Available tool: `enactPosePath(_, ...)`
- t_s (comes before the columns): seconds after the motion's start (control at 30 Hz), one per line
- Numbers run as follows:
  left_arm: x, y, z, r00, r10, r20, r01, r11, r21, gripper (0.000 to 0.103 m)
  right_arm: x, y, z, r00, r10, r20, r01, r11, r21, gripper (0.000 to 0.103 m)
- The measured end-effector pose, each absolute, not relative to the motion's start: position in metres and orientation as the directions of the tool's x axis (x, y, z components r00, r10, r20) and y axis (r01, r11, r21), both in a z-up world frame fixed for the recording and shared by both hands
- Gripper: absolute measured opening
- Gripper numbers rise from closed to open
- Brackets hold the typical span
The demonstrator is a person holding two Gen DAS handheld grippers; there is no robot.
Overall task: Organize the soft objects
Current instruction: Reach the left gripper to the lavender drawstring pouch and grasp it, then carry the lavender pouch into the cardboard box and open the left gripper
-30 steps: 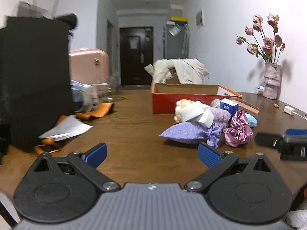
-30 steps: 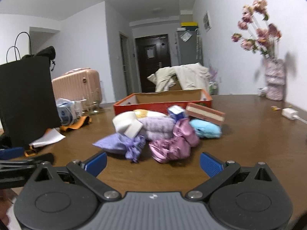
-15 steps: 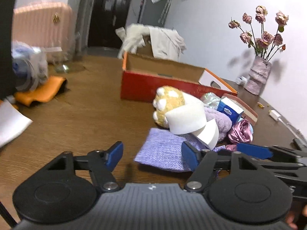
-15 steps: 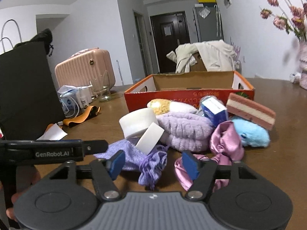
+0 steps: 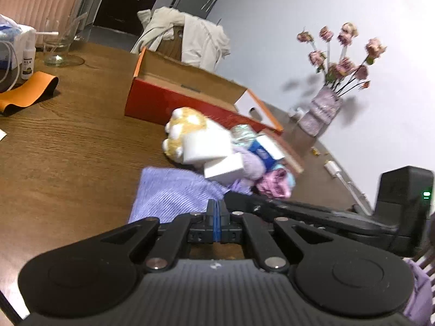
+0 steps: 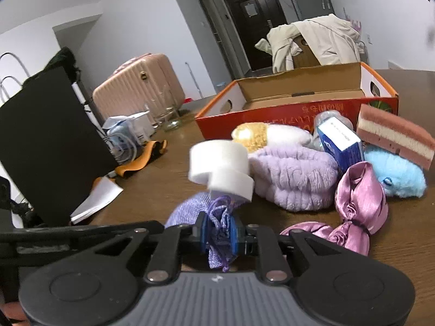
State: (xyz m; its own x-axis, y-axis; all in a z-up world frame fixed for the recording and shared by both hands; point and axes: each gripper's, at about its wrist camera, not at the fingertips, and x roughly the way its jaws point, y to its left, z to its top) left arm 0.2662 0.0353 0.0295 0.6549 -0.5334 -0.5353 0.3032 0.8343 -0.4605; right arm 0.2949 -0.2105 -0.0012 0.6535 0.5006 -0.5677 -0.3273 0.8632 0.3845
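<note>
**Both grippers closing on the lavender pouch at the near edge of the pile**

Lying nearest on the brown wooden table (image 5: 68, 146): the lavender pouch (image 5: 174, 193), woven cloth with a fine rib, flat and wide at one end, gathered into a frilly neck at the other. Pinching the flat end, the left gripper (image 5: 217, 218), pads pressed together with the cloth edge just at them. Clamping the gathered neck, the right gripper (image 6: 219, 231), with purple frill bulging between the blue pads.

Resting on top of the pouch, a white foam block (image 6: 221, 167), stepped in shape. Crowding just behind, a purple fluffy headband (image 6: 296, 176), a pink satin scrunchie (image 6: 356, 212), a yellow plush toy (image 5: 185, 130), a blue small box (image 6: 341, 142), a light blue plush (image 6: 394, 171) and a pink striped sponge (image 6: 394, 138).

Standing farther back, an open red cardboard box (image 6: 299, 100), touching the pile's back side. Waiting beyond the table, a pink suitcase (image 6: 136, 92), a dark door (image 6: 252, 24), and a vase of dried roses (image 5: 323, 108) by the white wall.
</note>
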Motion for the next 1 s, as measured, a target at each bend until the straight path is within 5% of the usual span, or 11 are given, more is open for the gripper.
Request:
enactPosePath(0.23,0.212,0.034,0.029,0.695,-0.434,-0.574,0.306,0.900,-0.310,0.006,0.245,-0.234,-0.016,0.523,0.621,-0.584,-0.353,0.781,0.515,0.016)
enactPosePath(0.3,0.208,0.034,0.020,0.693,-0.398,-0.601,0.271,0.916,-0.295,0.020,0.236,-0.240,-0.018,0.557,0.581,-0.594,-0.332,0.811,0.482,0.018)
enactPosePath(0.37,0.206,0.035,0.011,0.695,-0.366,-0.619,0.234,0.929,-0.287,0.060,0.229,-0.243,-0.017,0.598,0.526,-0.605,-0.311,0.848,0.429,0.022)
enactPosePath(0.53,0.211,0.036,-0.006,0.689,-0.387,-0.612,0.230,0.918,-0.323,0.067,0.222,-0.243,-0.021,0.651,0.476,-0.592,-0.286,0.876,0.389,0.057)
enactPosePath(0.6,0.216,0.036,-0.009,0.674,-0.410,-0.614,0.231,0.907,-0.351,0.054,0.225,-0.242,-0.025,0.653,0.466,-0.597,-0.271,0.880,0.389,0.057)
enactPosePath(0.63,0.218,0.035,-0.011,0.662,-0.431,-0.614,0.245,0.898,-0.366,0.037,0.229,-0.240,-0.027,0.651,0.465,-0.600,-0.265,0.880,0.394,0.056)
enactPosePath(0.7,0.223,0.033,-0.016,0.620,-0.456,-0.639,0.254,0.887,-0.386,0.015,0.233,-0.237,-0.032,0.635,0.480,-0.606,-0.271,0.872,0.408,0.029)
enactPosePath(0.73,0.222,0.032,-0.016,0.625,-0.450,-0.637,0.251,0.889,-0.383,0.010,0.234,-0.235,-0.033,0.636,0.479,-0.604,-0.269,0.872,0.409,0.028)
enactPosePath(1.0,0.228,0.031,0.025,0.677,-0.492,-0.548,0.319,0.866,-0.384,0.006,0.245,-0.243,0.003,0.678,0.505,-0.533,-0.329,0.858,0.394,0.024)
